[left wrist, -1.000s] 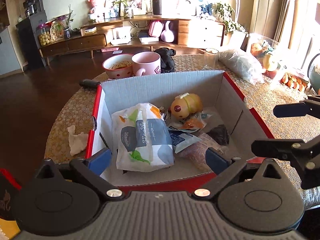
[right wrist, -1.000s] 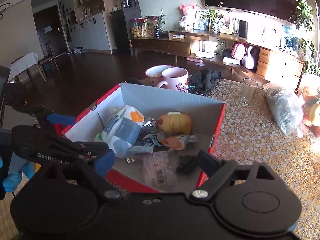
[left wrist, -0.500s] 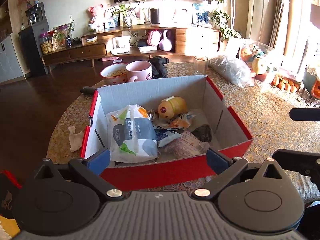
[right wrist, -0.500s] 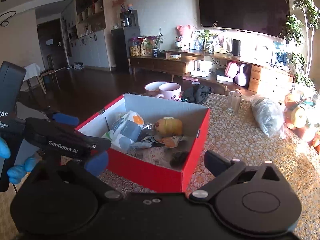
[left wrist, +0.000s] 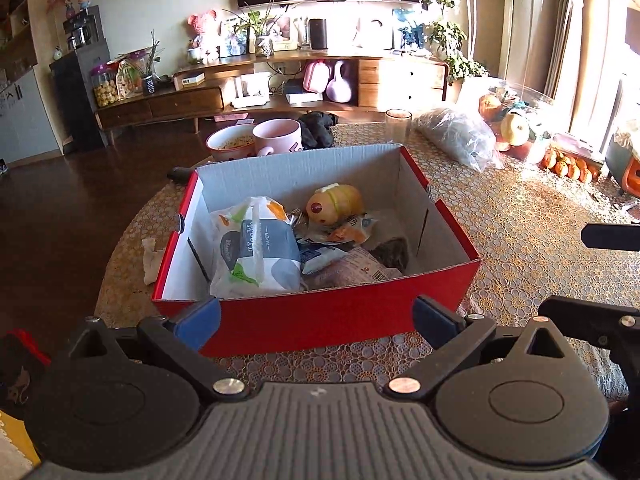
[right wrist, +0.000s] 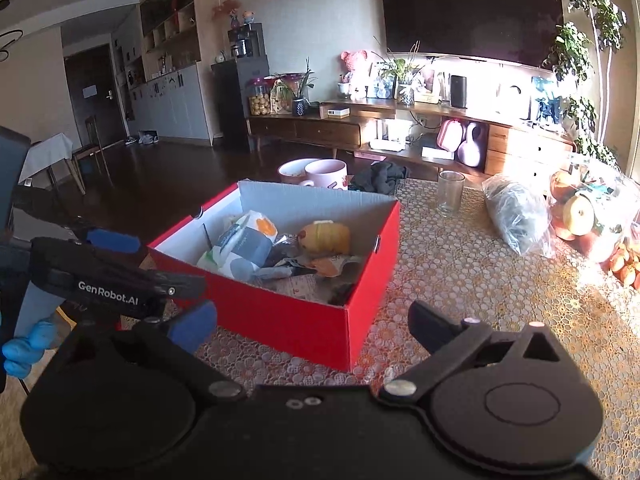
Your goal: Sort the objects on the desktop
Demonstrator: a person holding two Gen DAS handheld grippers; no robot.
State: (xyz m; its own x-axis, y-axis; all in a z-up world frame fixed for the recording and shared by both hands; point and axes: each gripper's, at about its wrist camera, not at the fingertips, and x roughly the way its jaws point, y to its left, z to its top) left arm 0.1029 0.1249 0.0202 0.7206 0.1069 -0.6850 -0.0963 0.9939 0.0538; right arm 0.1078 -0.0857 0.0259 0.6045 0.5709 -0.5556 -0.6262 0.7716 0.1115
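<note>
A red cardboard box [left wrist: 280, 320] stands open on the lace-covered table, also seen in the right wrist view [right wrist: 280, 320]. Inside lie a tissue pack [left wrist: 256, 252], a yellow plush toy [left wrist: 334, 204], snack wrappers [left wrist: 348, 232], a pink packet [left wrist: 348, 270] and a small dark item [left wrist: 394, 250]. My left gripper [left wrist: 316, 320] hangs open just in front of the box's near wall with nothing between its fingers. My right gripper [right wrist: 312, 326] is open as well, empty, by the box's near right corner. A blue-gloved hand [right wrist: 24, 348] holds the left gripper.
Behind the box stand a pink mug [left wrist: 278, 136], a bowl [left wrist: 230, 144], a black cloth [left wrist: 318, 128] and a glass [left wrist: 398, 124]. A plastic bag [left wrist: 456, 140] and bagged fruit [left wrist: 516, 128] lie at the far right. A crumpled tissue [left wrist: 152, 256] sits left of the box.
Both grippers have drawn back from over the box, so its red front wall now shows in full. The right gripper's fingers have spread a little wider.
</note>
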